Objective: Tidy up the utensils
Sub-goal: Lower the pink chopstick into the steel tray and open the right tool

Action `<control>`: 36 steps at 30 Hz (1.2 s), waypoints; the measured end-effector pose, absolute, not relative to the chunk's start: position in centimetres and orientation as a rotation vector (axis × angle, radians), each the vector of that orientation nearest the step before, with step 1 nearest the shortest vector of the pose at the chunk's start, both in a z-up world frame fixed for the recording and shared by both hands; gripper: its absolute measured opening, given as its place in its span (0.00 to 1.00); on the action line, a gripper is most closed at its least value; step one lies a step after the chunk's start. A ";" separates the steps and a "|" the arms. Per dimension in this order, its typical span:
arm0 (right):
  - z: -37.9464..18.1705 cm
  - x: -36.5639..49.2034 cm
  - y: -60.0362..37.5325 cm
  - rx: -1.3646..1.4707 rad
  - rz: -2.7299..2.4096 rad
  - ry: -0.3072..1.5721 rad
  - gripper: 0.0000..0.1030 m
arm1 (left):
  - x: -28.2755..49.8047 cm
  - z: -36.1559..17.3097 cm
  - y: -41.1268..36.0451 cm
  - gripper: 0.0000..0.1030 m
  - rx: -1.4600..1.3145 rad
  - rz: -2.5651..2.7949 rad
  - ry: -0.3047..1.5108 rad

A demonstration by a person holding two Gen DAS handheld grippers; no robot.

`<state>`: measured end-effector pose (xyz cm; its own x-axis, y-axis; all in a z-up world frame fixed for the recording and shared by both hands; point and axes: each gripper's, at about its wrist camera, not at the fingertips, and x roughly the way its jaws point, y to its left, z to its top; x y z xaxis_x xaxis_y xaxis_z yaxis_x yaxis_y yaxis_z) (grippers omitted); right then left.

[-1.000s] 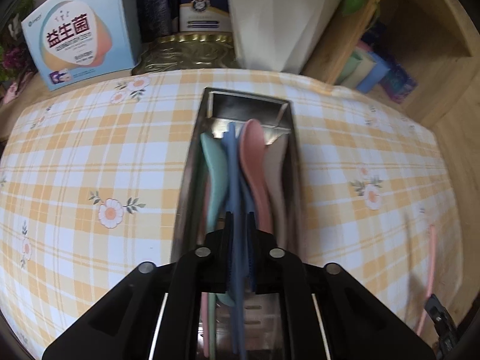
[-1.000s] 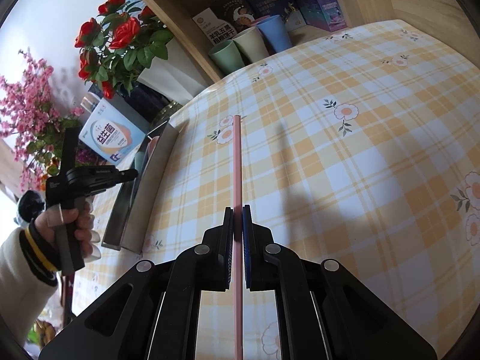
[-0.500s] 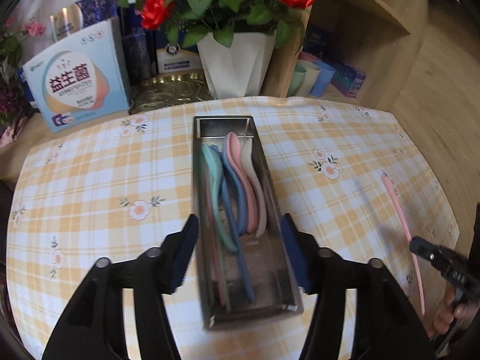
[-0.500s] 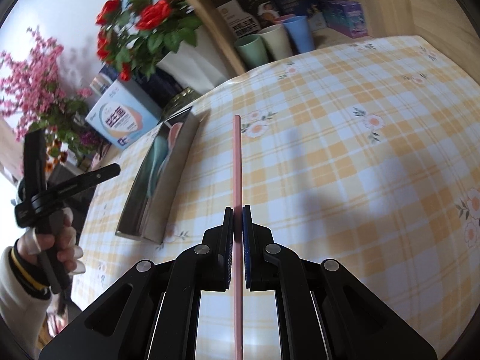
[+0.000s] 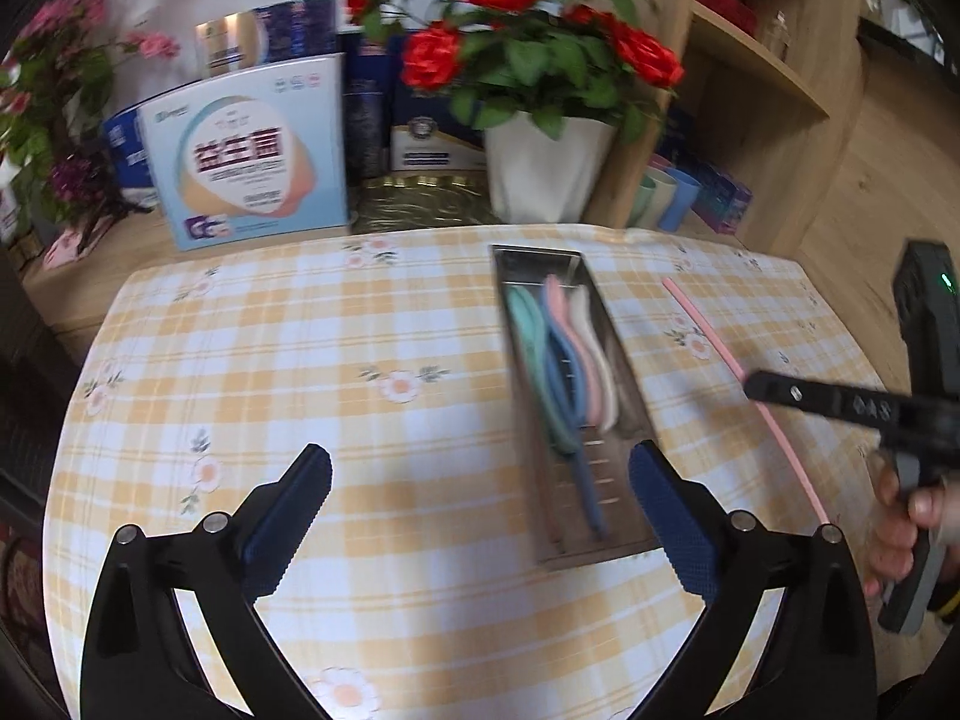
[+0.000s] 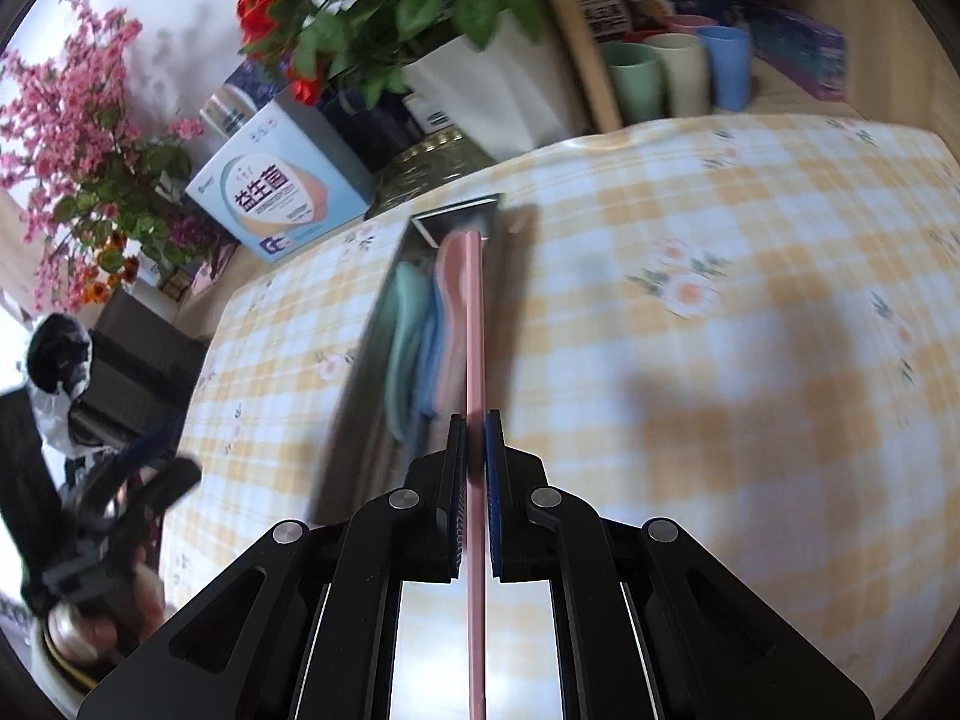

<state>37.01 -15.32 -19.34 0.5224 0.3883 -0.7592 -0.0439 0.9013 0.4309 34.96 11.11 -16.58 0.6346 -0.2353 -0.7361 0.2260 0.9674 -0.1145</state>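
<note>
A long steel tray (image 5: 624,372) lies on the checked tablecloth and holds green, blue, pink and cream utensils (image 5: 561,354). My left gripper (image 5: 480,501) is open and empty, raised near the tray's near end, with the tray by its right finger. My right gripper (image 6: 474,438) is shut on a thin pink chopstick (image 6: 474,324) and holds it in the air over the tray (image 6: 360,360), along its length. In the left wrist view the right gripper (image 5: 750,385) and its chopstick (image 5: 708,336) are to the right of the tray.
At the table's back stand a white pot of red roses (image 5: 546,174), a blue and white box (image 5: 252,156) and a gold dish (image 5: 420,204). Coloured cups (image 6: 678,78) sit on a wooden shelf at the back right. Pink flowers (image 6: 72,138) stand at the left.
My left gripper let go of the blue utensil, opened and drew back and left from the tray. My right gripper carried the pink chopstick left, from beside the tray to over it.
</note>
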 end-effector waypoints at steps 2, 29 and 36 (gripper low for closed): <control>-19.3 38.4 -13.8 0.368 0.268 1.003 0.06 | 34.6 -16.6 12.3 0.94 -0.017 -0.235 0.834; -23.5 45.4 -6.5 0.315 0.162 1.122 0.07 | 33.1 -17.1 16.6 0.94 -0.055 -0.133 0.821; -22.5 44.9 -6.7 0.296 0.198 1.114 0.07 | 33.0 -15.5 15.9 0.94 -0.038 -0.144 0.798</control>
<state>44.92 -6.70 -22.49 0.4292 0.3028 -0.8509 -0.0089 0.9435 0.3313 33.05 15.89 -15.53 0.6888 -0.1430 -0.7107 0.1146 0.9895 -0.0880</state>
